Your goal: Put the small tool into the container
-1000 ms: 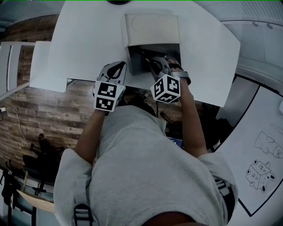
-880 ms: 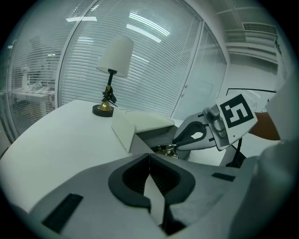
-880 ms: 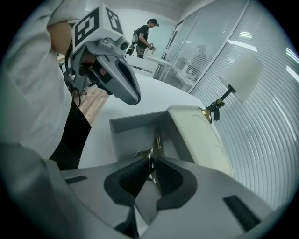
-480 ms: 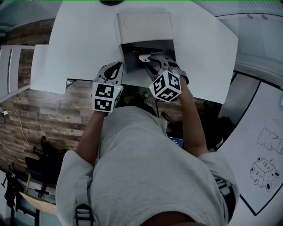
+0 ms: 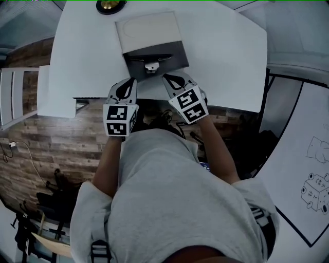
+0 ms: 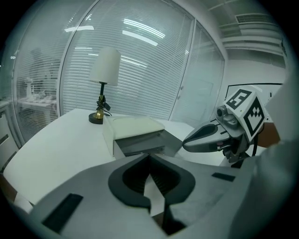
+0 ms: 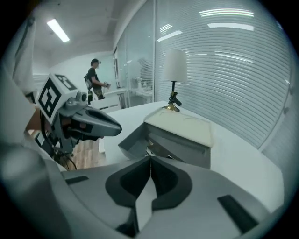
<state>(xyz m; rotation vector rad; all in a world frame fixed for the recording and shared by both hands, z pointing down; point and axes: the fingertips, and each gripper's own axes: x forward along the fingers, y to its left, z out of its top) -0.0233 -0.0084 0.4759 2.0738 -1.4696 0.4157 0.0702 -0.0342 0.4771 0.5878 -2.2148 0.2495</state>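
Note:
The container (image 5: 149,43) is a grey box with a cream lid and an open grey front, standing on the white table (image 5: 221,56). The small tool (image 5: 150,66), pale and short, lies inside the open front. My left gripper (image 5: 127,83) is at the table's near edge, just left of the opening, shut with nothing between the jaws. My right gripper (image 5: 172,79) sits just right of the opening, also shut and empty. In the left gripper view the container (image 6: 140,135) is ahead of my left gripper (image 6: 149,158). In the right gripper view the container (image 7: 180,133) lies beyond my right gripper (image 7: 150,159).
A lamp (image 6: 103,84) with a brass base (image 5: 110,5) stands on the table behind the container. Wood flooring (image 5: 56,149) lies below the table's near edge. A white sheet with drawings (image 5: 313,190) is on the right. A person (image 7: 95,79) stands far off.
The right gripper has drawn back out of the container's opening toward the table edge, and the small tool now lies alone inside. The left gripper has barely moved.

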